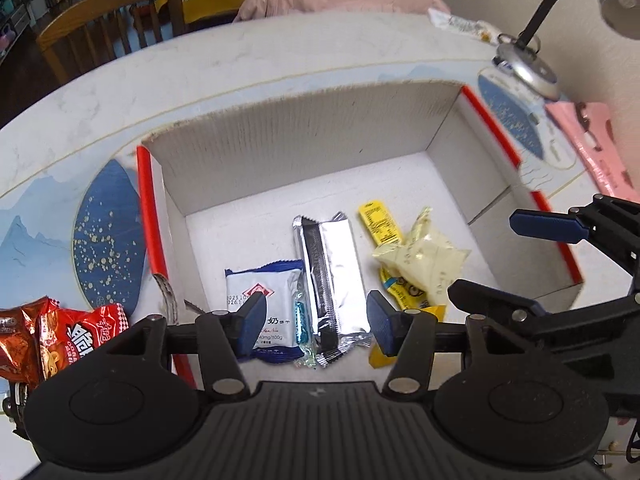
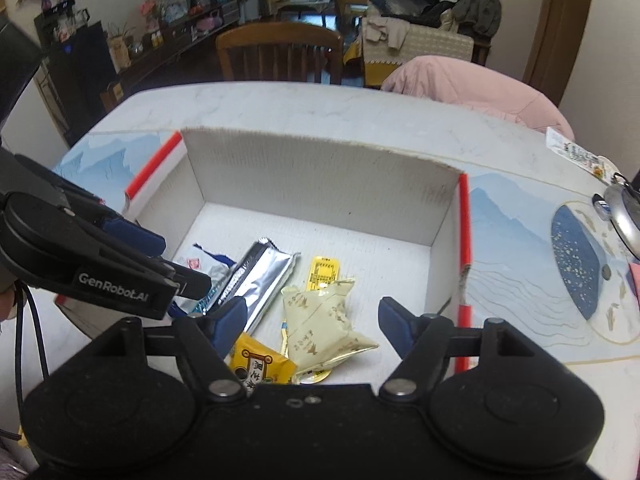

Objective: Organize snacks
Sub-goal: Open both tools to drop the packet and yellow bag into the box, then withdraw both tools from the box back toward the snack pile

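A white cardboard box with red edges stands on the table; it also shows in the right wrist view. Inside lie a silver bar wrapper, a white and blue biscuit packet, a pale yellow pouch, a yellow stick pack and a yellow cartoon packet. My left gripper is open and empty above the silver wrapper. My right gripper is open and empty above the pale yellow pouch and an orange packet.
Red and orange snack packets lie on the table left of the box. A desk lamp and a pink item stand at the right. A wrapped snack lies at the far right. Wooden chairs stand beyond the table.
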`<state>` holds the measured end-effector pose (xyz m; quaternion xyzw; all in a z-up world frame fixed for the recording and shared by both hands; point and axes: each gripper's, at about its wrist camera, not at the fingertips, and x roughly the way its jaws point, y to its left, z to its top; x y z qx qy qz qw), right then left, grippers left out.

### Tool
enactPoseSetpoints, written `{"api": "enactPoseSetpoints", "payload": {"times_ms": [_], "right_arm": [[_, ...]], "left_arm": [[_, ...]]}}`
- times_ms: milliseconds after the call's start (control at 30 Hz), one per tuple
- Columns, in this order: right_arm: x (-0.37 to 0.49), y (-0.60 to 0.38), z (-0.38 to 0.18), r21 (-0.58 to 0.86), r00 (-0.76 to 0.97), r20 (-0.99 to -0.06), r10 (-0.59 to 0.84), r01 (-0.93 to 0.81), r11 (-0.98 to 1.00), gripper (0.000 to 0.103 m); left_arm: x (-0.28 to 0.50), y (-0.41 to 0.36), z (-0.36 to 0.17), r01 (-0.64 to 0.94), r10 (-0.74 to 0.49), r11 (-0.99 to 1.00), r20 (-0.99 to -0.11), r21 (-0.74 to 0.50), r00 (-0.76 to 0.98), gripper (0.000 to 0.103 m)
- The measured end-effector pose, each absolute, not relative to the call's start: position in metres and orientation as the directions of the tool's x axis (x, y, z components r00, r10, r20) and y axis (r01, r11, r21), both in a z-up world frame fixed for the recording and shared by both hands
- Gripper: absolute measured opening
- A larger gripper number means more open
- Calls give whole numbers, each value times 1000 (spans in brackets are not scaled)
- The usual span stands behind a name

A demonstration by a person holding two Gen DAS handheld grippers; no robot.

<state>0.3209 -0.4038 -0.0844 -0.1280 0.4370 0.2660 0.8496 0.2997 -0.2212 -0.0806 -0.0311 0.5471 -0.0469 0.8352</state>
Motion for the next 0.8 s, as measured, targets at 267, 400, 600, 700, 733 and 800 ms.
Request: {"api": "enactPoseSetpoints", "payload": {"times_ms": [267,400,600,700,733,800], "right_arm": [[307,-409,-58,44,519,-777,358,-522,852,81],[298,-404,-47,58,537,-758,371,-511,858,83],[281,-388,-33,99,550,-729,408,-505,857,84],[268,-376,-27,101,565,-708,424,-513,853,97],[264,-372,-25,101,572,-698,431,-517,850,98],[256,-362,-21,100,574,-690,441,-528,843,98]], "left_arm": [[278,-210,-51,63,-126,992,-864,-109,487,54],[264,-201,-36,71,-129,992,-836,-108,534,54],[236,-179,-16,73,-136,991,-790,-115,598,64],[221,-166,-9,60,-121,992,-768,-108,629,64],[215,-161,-6,55,-114,993,-761,-102,639,65],[204,-151,-2,48,-109,994,-747,-103,656,68]]}}
